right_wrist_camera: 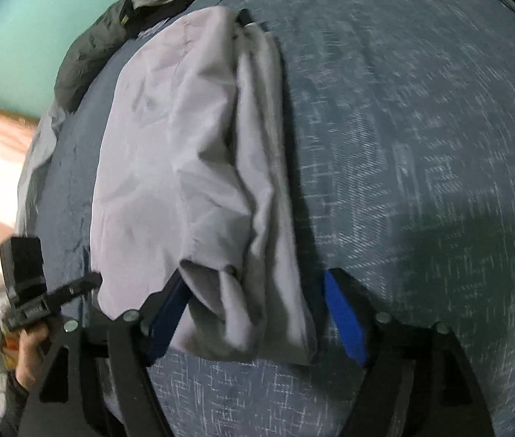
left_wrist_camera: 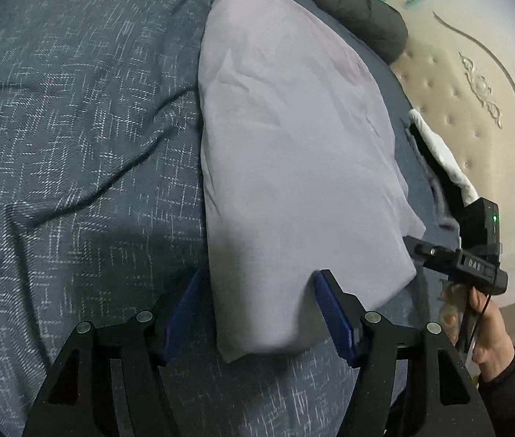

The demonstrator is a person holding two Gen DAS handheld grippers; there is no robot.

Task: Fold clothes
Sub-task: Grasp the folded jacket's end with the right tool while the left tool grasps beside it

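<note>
Here, folded lilac garment [left_wrist_camera: 293, 153] on blue bedspread [left_wrist_camera: 75, 127], left gripper [left_wrist_camera: 257, 313] and right gripper [right_wrist_camera: 257, 313] both spread wide over its near edge

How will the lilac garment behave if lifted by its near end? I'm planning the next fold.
The lilac garment looks thin and creased, so probably floppy and light. Its loose layers may slide apart. Both grippers stand open.

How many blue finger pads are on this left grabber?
2: one pad left of the lavender garment's near end, one pad on its right. None seem hidden.
</note>
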